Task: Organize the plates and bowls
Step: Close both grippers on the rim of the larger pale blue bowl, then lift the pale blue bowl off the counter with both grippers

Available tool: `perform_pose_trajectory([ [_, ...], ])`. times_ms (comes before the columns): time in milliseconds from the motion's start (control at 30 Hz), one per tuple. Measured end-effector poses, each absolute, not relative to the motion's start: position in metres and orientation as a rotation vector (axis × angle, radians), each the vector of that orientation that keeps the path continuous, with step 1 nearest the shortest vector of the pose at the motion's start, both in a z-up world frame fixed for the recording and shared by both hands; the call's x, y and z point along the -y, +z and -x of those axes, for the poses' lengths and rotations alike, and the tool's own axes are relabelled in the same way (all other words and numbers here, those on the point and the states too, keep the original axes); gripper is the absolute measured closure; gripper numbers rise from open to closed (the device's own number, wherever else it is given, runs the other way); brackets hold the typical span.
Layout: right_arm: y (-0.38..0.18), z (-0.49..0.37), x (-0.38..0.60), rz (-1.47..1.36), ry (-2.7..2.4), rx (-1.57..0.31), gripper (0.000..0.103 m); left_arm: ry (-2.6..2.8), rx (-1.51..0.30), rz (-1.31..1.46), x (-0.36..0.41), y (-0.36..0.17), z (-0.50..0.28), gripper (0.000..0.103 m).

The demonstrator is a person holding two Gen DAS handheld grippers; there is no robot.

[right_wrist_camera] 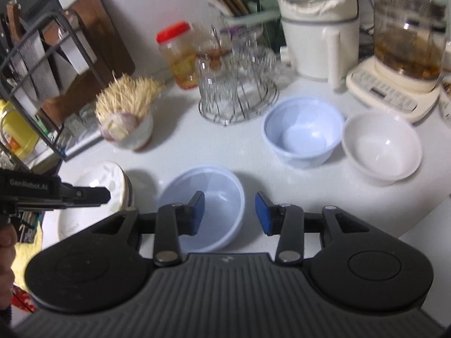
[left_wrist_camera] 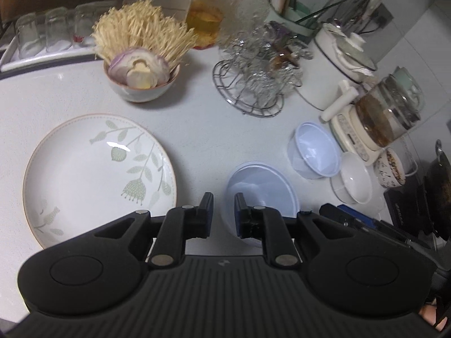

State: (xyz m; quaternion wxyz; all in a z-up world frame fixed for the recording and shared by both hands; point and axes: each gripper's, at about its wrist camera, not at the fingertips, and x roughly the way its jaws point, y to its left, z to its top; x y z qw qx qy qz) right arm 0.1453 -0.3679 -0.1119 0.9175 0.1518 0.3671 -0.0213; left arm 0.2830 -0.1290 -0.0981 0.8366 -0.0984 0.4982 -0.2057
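Observation:
A white plate with green leaf pattern (left_wrist_camera: 98, 177) lies on the white counter, left of my left gripper (left_wrist_camera: 223, 214). That gripper is open and empty, with its right finger over the rim of a pale blue bowl (left_wrist_camera: 262, 186). The same bowl (right_wrist_camera: 208, 208) sits under my right gripper (right_wrist_camera: 229, 214), which is open and empty with its left finger over the bowl. A second pale blue bowl (right_wrist_camera: 303, 132) (left_wrist_camera: 314, 152) and a white bowl (right_wrist_camera: 382, 149) (left_wrist_camera: 353, 180) stand further back right. The left gripper (right_wrist_camera: 84, 194) shows at the left of the right wrist view, over the plate (right_wrist_camera: 107, 174).
A bowl with onion and enoki mushrooms (left_wrist_camera: 141, 76) stands at the back. A wire rack with glasses (left_wrist_camera: 251, 84), a red-lidded jar (left_wrist_camera: 210, 11), a white cooker (right_wrist_camera: 318, 36), a glass kettle (right_wrist_camera: 406, 42), a patterned cup (left_wrist_camera: 390, 166) and a knife rack (right_wrist_camera: 42, 64) crowd the back.

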Motion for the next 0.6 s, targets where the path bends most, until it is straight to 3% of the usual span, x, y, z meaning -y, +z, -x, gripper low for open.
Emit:
perform_pose_trajectory([
  [600, -0.029, -0.099, 0.323, -0.281, -0.205, -0.595, 0.060, -0.651, -0.893, 0.139, 0.114, -0.013, -0.247, 0.086],
])
